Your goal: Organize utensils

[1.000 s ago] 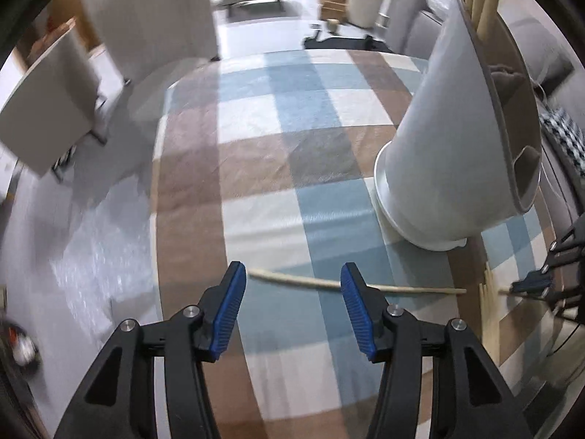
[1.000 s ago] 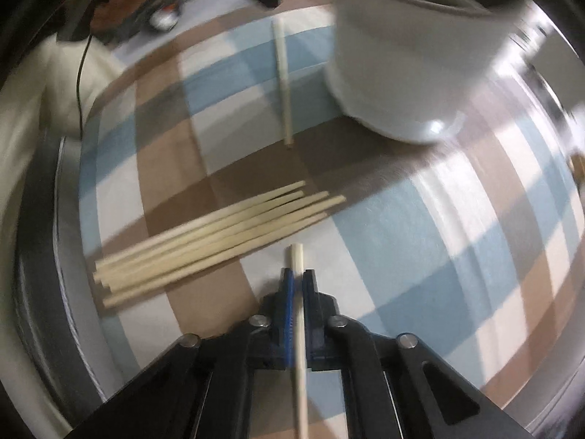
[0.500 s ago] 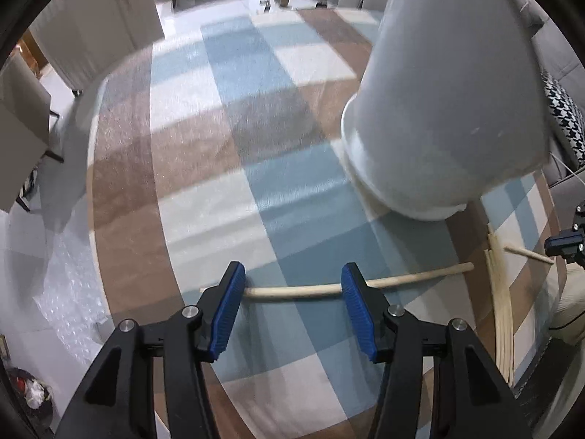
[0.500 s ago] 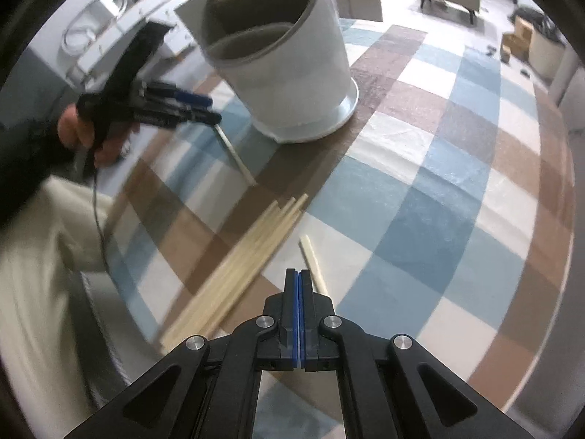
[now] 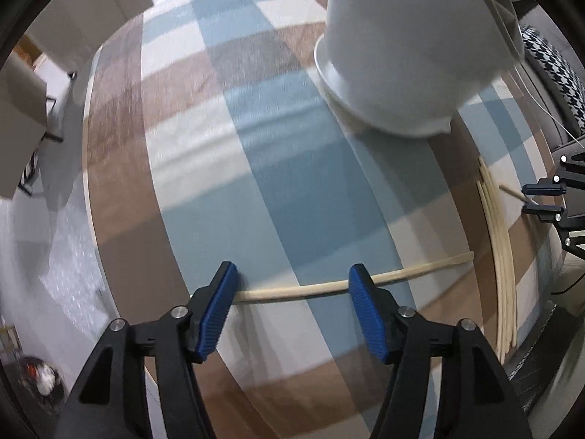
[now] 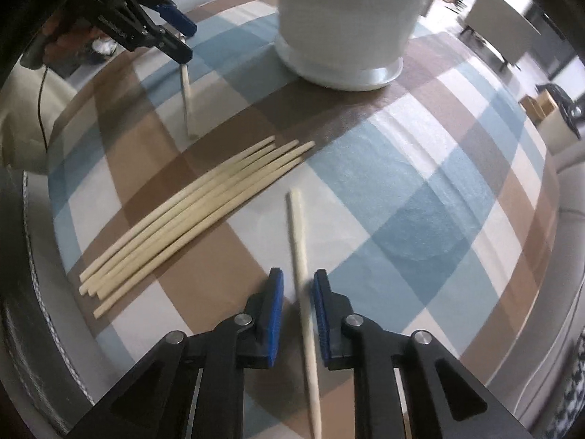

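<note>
Checked tablecloth [image 6: 420, 219], chopstick [image 6: 301, 278] between right tool [image 6: 297, 303]

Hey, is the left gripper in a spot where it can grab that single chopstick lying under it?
Probably yes. The left gripper points down with its jaws opening, and the single chopstick lies across the gap between them on the checked cloth. Nothing covers it; the white holder stands clear beyond.

A round tabletop [image 5: 120, 190] has a checked cloth [image 6: 420, 197] in blue, brown and white. A black-and-white pillow [image 5: 548, 62] sits beside it.
</note>
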`<state>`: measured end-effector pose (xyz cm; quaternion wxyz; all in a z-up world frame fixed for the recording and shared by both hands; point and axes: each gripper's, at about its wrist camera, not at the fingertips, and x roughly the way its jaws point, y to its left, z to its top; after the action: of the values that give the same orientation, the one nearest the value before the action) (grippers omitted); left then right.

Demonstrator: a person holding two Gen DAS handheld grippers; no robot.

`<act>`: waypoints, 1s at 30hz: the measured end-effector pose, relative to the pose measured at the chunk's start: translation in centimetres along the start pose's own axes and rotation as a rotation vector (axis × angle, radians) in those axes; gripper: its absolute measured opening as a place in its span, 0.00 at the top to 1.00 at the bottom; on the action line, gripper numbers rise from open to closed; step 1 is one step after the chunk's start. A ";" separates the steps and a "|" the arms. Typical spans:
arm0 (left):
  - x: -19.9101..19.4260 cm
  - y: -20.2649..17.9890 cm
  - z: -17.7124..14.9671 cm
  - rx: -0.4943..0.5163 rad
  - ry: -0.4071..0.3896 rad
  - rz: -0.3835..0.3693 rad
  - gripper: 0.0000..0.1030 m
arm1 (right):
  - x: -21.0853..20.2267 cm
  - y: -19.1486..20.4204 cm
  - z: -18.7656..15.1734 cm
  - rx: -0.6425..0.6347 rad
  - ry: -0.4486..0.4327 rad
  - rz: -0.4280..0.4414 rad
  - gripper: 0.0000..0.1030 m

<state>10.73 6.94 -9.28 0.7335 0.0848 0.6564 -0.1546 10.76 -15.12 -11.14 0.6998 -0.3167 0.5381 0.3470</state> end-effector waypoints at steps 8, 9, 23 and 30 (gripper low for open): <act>0.0 -3.2 -2.6 -0.042 0.051 0.001 0.32 | 0.0 -1.4 0.5 0.237 0.002 0.065 0.95; -0.1 -3.5 -2.8 -0.043 0.054 -0.016 0.32 | 0.0 -2.0 0.4 0.296 0.000 0.090 0.96; -0.8 -14.0 1.4 0.231 -0.102 0.258 0.34 | -0.2 -6.0 -4.6 0.973 -0.097 0.361 0.96; 0.8 -15.8 4.0 0.303 -0.045 0.172 0.69 | -0.5 -5.3 -4.9 0.958 -0.107 0.336 0.96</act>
<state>9.16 -9.30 -8.34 0.7372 0.2469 0.5994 -0.1903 12.45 -22.13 -11.39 0.7276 0.1489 0.6437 0.1848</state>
